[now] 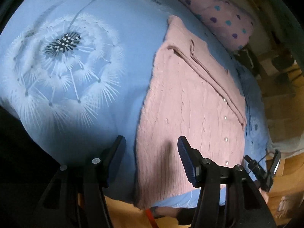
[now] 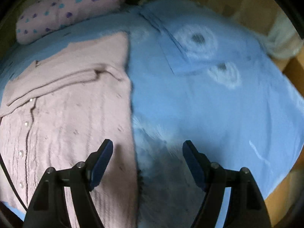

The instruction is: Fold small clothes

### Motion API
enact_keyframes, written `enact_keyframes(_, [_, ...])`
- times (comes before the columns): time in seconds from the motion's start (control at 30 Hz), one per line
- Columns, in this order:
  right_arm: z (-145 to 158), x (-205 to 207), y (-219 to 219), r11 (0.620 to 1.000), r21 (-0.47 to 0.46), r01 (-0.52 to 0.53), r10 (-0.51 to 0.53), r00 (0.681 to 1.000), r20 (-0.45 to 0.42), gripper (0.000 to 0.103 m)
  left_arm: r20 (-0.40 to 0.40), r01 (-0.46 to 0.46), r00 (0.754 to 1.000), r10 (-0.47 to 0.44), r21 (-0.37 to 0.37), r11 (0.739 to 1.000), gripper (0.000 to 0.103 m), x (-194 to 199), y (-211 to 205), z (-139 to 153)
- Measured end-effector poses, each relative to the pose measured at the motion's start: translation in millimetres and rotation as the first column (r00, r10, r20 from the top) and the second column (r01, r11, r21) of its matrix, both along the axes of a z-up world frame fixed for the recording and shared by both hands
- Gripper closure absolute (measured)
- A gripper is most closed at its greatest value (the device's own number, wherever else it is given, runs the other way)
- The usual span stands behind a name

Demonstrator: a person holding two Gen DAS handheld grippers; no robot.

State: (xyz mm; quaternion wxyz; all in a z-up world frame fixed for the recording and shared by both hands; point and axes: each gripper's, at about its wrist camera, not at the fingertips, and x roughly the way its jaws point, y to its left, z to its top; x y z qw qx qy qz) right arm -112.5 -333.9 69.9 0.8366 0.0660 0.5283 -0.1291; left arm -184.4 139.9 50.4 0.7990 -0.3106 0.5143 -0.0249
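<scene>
A pink pillow (image 1: 218, 13) with blue and purple hearts lies at the far edge of a bed covered by a blue dandelion-print sheet (image 1: 76, 76). A pink knitted cardigan (image 1: 186, 102) lies flat on the sheet. The left tool (image 1: 150, 144) hovers spread over its left edge; the right tool (image 2: 147, 148), also spread, straddles its right edge.

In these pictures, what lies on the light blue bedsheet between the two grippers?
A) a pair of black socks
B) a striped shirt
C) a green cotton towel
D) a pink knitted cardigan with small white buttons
D: the pink knitted cardigan with small white buttons lies flat on the light blue bedsheet, and both grippers are open above its side edges.
</scene>
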Motion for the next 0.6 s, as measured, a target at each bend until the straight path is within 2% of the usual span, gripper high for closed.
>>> enact_keyframes(0.13, [-8,-10,-8,0.992,0.129,0.014,-0.013,1.000,-0.005,0.024,0.041,-0.020,0.999,0.018,0.053,0.998,0.068,-19,-14,1])
enact_keyframes(0.23, [-23,-18,-4,0.991,0.136,0.009,-0.002,0.999,-0.048,0.024,0.122,-0.080,0.990,0.071,0.074,0.994,0.068,-49,-21,-1])
enact_keyframes(0.33, [-26,-28,5,0.994,0.106,-0.017,0.020,0.999,-0.035,0.023,0.113,-0.074,0.992,0.065,0.081,0.994,0.068,-56,-23,-2])
enact_keyframes(0.4, [-28,-38,7,0.990,0.142,0.008,-0.006,1.000,-0.015,0.019,0.106,-0.087,0.991,0.079,0.068,0.994,0.068,-60,-24,-2])
enact_keyframes(0.47, [-30,-53,8,0.986,0.163,0.031,-0.036,0.999,0.029,0.016,0.102,-0.087,0.992,0.076,0.109,0.990,0.068,-64,-31,-2])
enact_keyframes(0.57, [-31,-66,15,0.989,0.142,0.038,-0.048,0.997,0.063,0.014,0.081,-0.027,0.997,0.007,0.246,0.969,0.068,-61,-51,-2])
enact_keyframes(0.6, [-31,-70,17,0.990,0.131,0.044,-0.054,0.996,0.071,0.014,0.080,-0.026,0.997,0.005,0.255,0.967,0.068,-61,-51,-3])
